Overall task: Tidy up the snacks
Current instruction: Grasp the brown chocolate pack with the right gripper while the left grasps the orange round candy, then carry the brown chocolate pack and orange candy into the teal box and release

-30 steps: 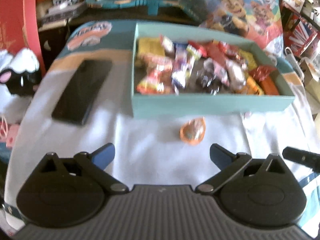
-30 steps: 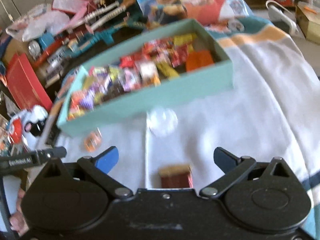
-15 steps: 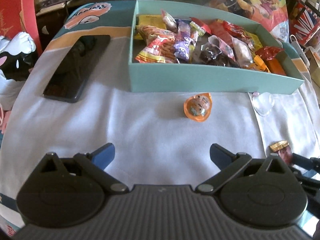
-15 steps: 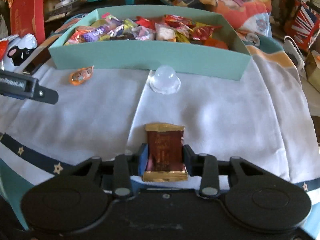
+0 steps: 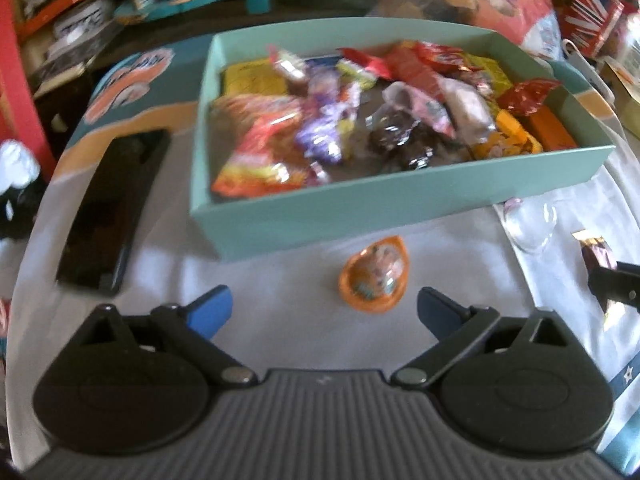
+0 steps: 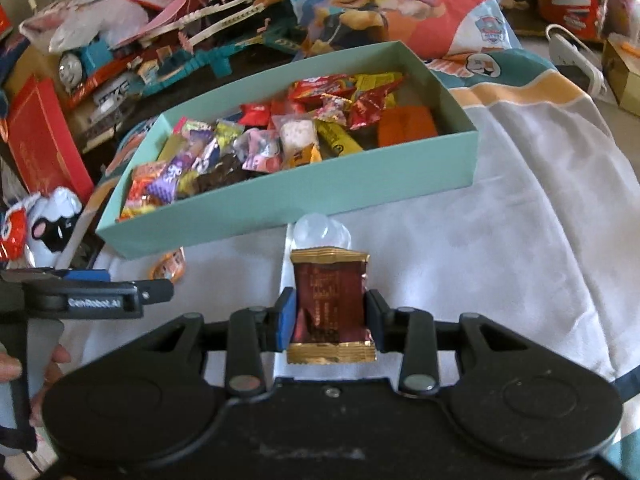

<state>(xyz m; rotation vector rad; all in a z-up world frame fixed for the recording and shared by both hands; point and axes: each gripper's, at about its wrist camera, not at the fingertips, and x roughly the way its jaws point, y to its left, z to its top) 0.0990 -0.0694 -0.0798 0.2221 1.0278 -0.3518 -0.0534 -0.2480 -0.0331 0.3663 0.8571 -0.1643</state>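
Observation:
An orange egg-shaped snack (image 5: 374,276) lies on the white cloth in front of a teal box (image 5: 400,200) filled with several wrapped snacks. My left gripper (image 5: 324,306) hovers just short of the egg. Its jaws are wide and closing, and the egg sits between and slightly beyond the fingertips, untouched. My right gripper (image 6: 331,314) is shut on a dark red, gold-edged snack bar (image 6: 328,288), with the pads pressing its sides. The teal box (image 6: 300,196) stands beyond it. The bar (image 5: 596,248) also shows at the right edge of the left wrist view.
A clear plastic dome (image 6: 320,232) lies against the box's front wall, just past the bar. A black phone (image 5: 112,208) lies left of the box. Toys, a red box and a cartoon pillow crowd the far side. A person's hand (image 6: 10,364) shows at lower left.
My right gripper closed on the red bar and then shifted with it. My left gripper dropped closer to the orange egg, and its jaws narrowed slightly.

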